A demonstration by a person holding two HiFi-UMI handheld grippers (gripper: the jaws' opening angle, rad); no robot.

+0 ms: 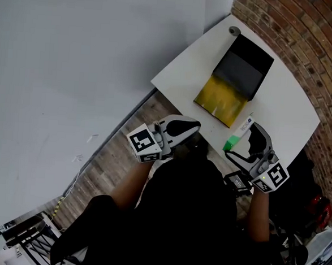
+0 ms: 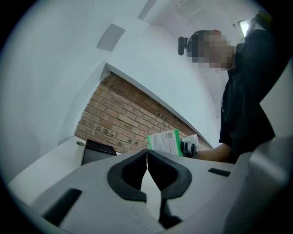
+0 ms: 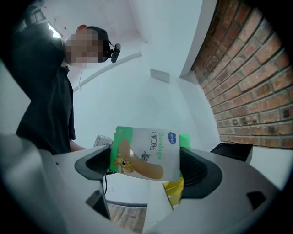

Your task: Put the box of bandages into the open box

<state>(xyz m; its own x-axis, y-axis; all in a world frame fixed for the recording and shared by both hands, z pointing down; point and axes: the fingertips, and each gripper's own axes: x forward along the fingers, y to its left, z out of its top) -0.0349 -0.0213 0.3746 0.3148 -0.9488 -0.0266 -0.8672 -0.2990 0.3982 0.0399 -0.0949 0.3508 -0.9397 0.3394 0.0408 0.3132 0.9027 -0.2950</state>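
The bandage box point(image 1: 238, 134), white and green with a cartoon print, is clamped between the jaws of my right gripper point(image 1: 246, 141) just above the table's near edge. It fills the right gripper view, where the bandage box point(image 3: 146, 153) sits upright in my right gripper point(image 3: 145, 167). The open box point(image 1: 238, 72), black with a yellow flap point(image 1: 220, 102), lies on the white table point(image 1: 188, 62) just beyond it. My left gripper point(image 1: 192, 127) hovers off the table's near corner, shut and empty. In the left gripper view its jaws meet at my left gripper point(image 2: 147, 157).
A brick wall point(image 1: 309, 37) borders the table's far and right sides. A small round grey thing point(image 1: 234, 31) sits at the table's far corner. Wooden floor point(image 1: 114, 148) and a white wall lie to the left. Dark gear point(image 1: 304, 224) stands at lower right.
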